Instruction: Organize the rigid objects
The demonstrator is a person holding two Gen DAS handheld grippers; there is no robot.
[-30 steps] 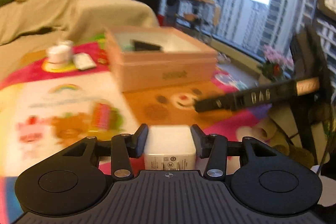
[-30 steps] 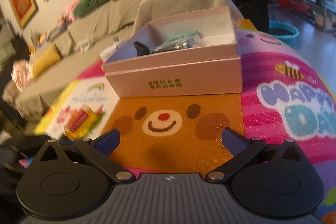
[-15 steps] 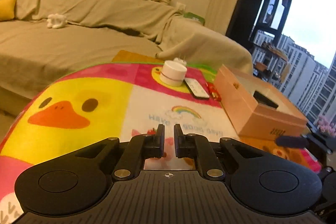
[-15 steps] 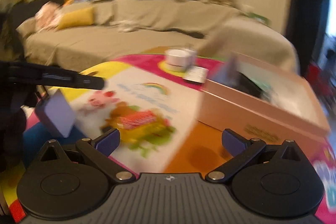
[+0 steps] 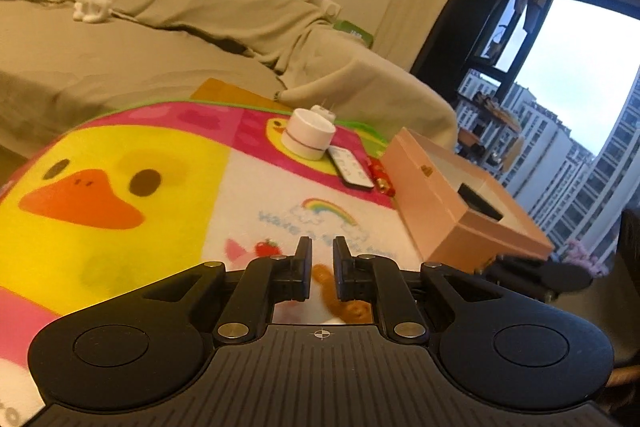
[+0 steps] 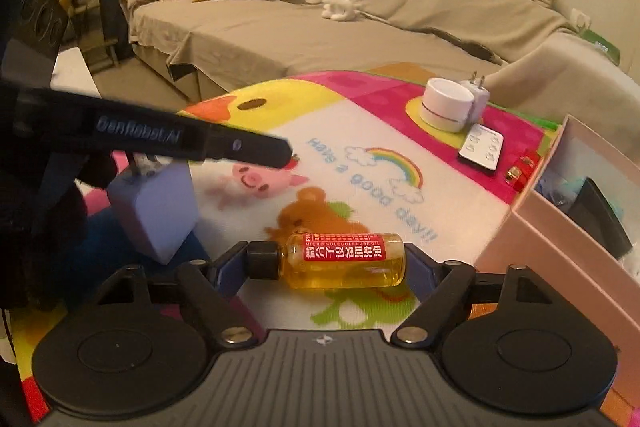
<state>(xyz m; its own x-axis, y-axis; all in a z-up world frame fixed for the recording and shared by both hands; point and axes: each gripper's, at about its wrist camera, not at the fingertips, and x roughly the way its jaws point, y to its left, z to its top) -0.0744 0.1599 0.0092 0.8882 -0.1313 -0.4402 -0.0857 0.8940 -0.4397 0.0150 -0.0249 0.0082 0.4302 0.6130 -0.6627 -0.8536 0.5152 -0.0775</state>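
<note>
Black fingers of the left gripper (image 5: 322, 247) sit pressed almost together, a thin slit between them with nothing seen in it, so this hand looks idle and parked low over the cartoon mat (image 5: 100, 147). Ahead of it and slightly right stands a white round pot (image 5: 308, 139), with a flat remote (image 5: 352, 169) and a small red item (image 5: 382, 177) just beyond, lined up toward the pink box (image 5: 440, 211) further right. The box is open-topped with a dark object (image 5: 480, 201) already inside, so it is probably the collecting place. From the right wrist, the right gripper (image 6: 326, 253) is spread to bracket an amber oil bottle (image 6: 344, 261) lying on its side across the gap, its black cap against the left finger and its base at the right one. I cannot tell whether the pads are squeezing yet; taking it end to end suits a round body that would roll from a side grip. The box wall rises close on this gripper's right, a short carry away. To its left a pale block-shaped charger (image 6: 154, 203) sits under the other gripper's arm, and whether it is held cannot be told.
</note>
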